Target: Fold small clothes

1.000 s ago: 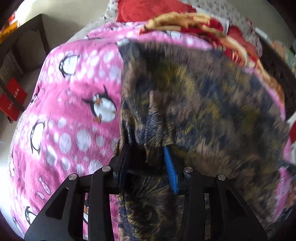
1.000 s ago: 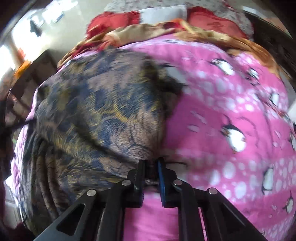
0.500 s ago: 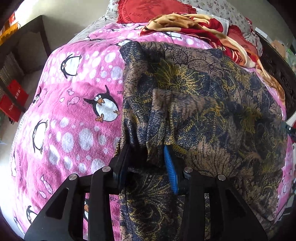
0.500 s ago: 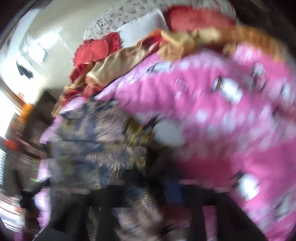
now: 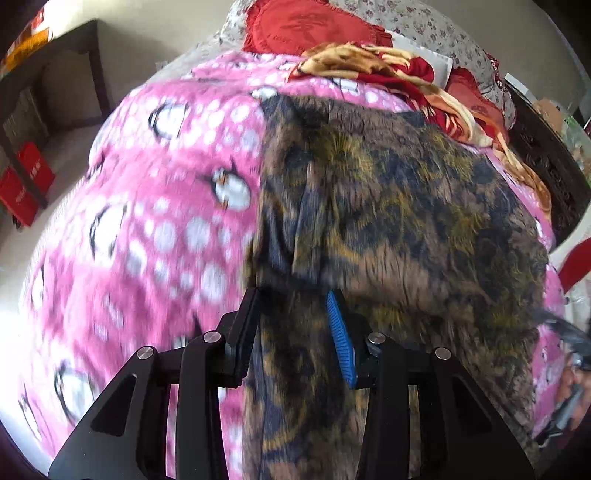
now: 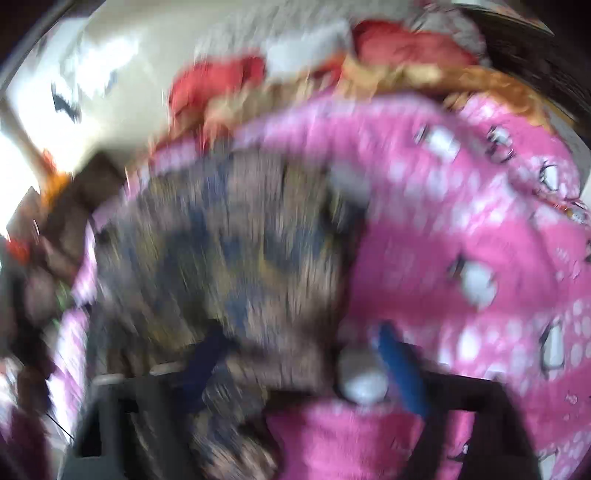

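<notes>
A dark brown, navy and gold patterned garment (image 5: 388,221) lies spread on a pink penguin blanket (image 5: 147,229). My left gripper (image 5: 293,314) holds a bunched fold of the garment's near edge between its jaws. In the right wrist view everything is blurred by motion; the garment (image 6: 240,266) fills the left centre. My right gripper (image 6: 306,354) has its jaws spread wide, with the garment's edge lying between them and not pinched.
Red pillows (image 5: 314,29) and a red and gold blanket (image 5: 406,81) are piled at the far end of the bed. A dark shelf with red boxes (image 5: 26,177) stands at the left. Dark furniture (image 5: 546,162) stands at the right.
My right gripper was shut on the garment's corner, then swung fast and opened its jaws. My left gripper has kept its hold and shifted slightly, with the fold lifted.
</notes>
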